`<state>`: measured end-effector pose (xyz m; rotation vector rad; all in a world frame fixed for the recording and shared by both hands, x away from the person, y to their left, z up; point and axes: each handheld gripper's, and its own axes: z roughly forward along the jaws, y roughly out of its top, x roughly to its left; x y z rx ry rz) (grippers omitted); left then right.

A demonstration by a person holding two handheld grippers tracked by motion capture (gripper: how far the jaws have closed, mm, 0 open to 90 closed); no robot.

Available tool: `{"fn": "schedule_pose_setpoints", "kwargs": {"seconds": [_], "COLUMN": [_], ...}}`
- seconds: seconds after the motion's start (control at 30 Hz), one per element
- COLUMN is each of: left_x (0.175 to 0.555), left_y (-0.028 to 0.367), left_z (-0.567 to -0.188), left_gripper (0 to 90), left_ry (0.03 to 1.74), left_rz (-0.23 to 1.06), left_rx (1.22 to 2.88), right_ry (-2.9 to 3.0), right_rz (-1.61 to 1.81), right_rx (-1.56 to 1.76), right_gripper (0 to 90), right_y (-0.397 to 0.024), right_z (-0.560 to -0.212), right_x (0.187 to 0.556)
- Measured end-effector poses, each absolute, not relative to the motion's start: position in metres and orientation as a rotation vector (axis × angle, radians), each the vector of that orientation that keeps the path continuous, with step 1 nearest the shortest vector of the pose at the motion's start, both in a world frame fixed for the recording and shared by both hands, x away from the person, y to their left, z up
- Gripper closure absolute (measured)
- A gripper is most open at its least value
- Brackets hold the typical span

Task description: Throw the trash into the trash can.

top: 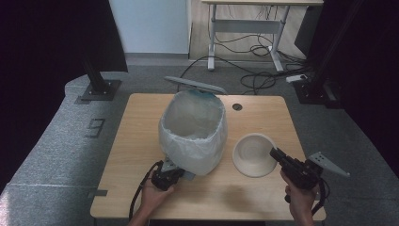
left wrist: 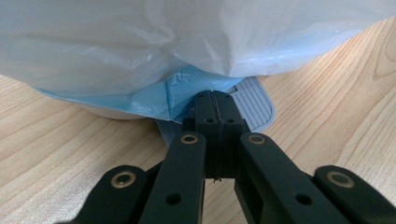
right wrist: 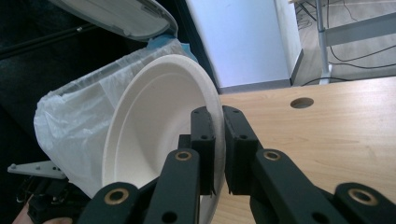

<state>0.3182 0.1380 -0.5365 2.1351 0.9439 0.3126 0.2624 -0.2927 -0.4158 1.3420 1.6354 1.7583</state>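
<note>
White bowl (right wrist: pixel 154 135) rim pinched; left fingers (left wrist: pixel 205 116) press bin pedal (left wrist: pixel 254 100).

The left gripper (left wrist: pixel 217 100) rises from the near edge, its two black jaws pressed flat together with nothing between them. The closed tips rest on a grey ribbed pedal (left wrist: pixel 252 105) that juts out at counter level from under a bin. The bin's white base (left wrist: pixel 112 112) shows just left of the jaws. A blue liner (left wrist: pixel 163 95) bunches against it, touching the jaw tips. A translucent white bag (left wrist: pixel 187 32) hangs over the far part. The wooden counter (left wrist: pixel 336 102) spreads to the right and left.
</note>
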Motion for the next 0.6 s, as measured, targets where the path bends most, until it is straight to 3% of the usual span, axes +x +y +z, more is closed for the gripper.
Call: {"fn": "schedule_pose_setpoints", "kwargs": {"seconds": [0.6], "left_x": [0.318], "left_y": [0.138], "left_z": [-0.537], "left_gripper": [90.0], "left_ry": [0.943], "left_rz": [0.311], "left_rx": [2.134], "right_ry": [1.626], "right_rz": [1.808], "right_rx": [1.291], "right_gripper": [83.3], "right_y": [-0.283], "right_z": [-0.392], "right_x": [0.269]}}
